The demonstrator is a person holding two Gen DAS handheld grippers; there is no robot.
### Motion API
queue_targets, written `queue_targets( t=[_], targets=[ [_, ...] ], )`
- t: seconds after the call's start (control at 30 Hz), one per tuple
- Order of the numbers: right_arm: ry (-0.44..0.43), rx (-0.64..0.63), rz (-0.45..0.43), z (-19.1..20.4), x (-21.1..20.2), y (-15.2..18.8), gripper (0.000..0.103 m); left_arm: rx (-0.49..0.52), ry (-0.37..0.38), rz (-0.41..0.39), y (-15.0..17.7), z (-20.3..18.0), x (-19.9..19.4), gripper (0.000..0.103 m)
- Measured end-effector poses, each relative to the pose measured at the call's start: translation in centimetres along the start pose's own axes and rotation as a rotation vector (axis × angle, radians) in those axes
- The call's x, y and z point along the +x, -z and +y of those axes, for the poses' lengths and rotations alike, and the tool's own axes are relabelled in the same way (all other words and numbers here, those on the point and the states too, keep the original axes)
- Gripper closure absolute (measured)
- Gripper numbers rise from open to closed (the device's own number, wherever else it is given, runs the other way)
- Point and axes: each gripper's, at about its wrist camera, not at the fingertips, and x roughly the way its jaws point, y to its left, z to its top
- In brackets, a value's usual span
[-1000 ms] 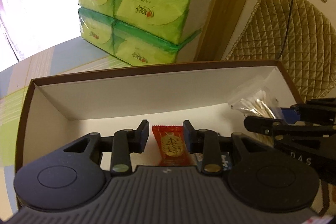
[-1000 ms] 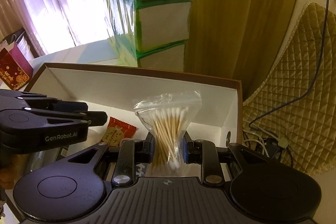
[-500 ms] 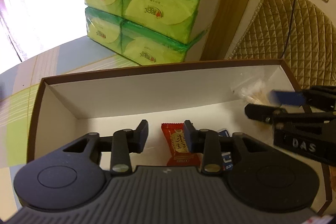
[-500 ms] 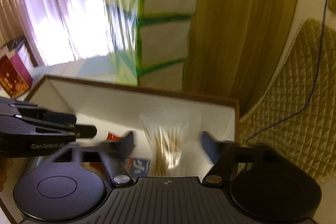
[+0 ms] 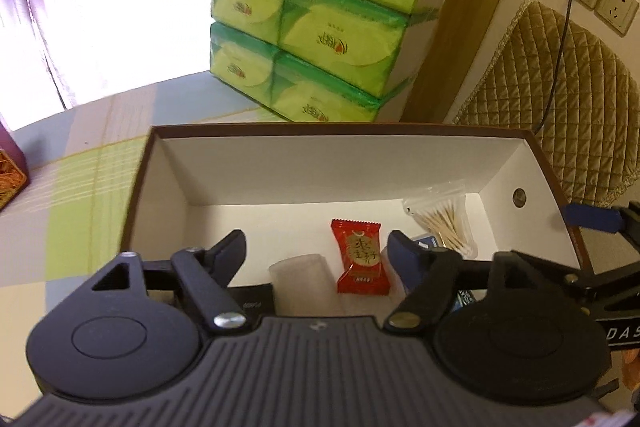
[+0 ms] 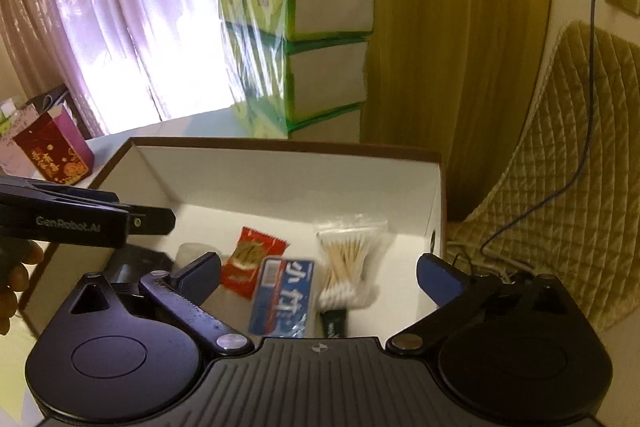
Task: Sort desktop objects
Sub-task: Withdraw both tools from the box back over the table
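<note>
Now, through the left wrist view, the left gripper (image 5: 316,251) fills the lower frame, its jaws having just been opening and now spread wide with nothing pinched between them. Past the fingertips, at centre frame, lies the box (image 5: 320,163), brown outside and white inside. On its floor a red sachet (image 5: 362,255) lies free at centre, between the fingers but touched by neither. A clear cup (image 5: 300,277) lies just left of it, and a swab bag (image 5: 444,219) rests toward the box's right end. Green tissue packs (image 5: 320,15) are stacked beyond the box in the upper middle, and the other gripper juts in at the right edge. Through the right wrist view, the right gripper (image 6: 318,277) takes up the lower frame, its jaws having just been opening, now at full spread and gripping nothing. The swab bag (image 6: 348,259) lies loose on the box (image 6: 288,179) floor at centre right, clear of both fingers. A blue packet (image 6: 284,297) lies just left of it, with the red sachet (image 6: 252,261) further left. The left gripper (image 6: 154,221) reaches in from the left edge over the box, a person's fingers (image 6: 16,279) beneath it. The tissue packs (image 6: 304,43) stand at upper centre.
</note>
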Motion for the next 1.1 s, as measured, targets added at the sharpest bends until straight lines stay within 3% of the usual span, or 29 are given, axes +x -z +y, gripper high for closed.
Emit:
queue_targets(
  t=[0.37, 1.1],
  targets=[
    [0.002, 0.044, -0.022, 0.9, -3.5, 1.5, 0.002, 0.018, -0.050, -0.026, 2.6, -0.2, -4.6, 0.018],
    [-0.040, 0.046, -0.040, 4.9, -9.9, 5.9, 0.002, 0.000, -0.060, -0.017, 9.3, -0.7, -12.1, 0.017]
  ],
)
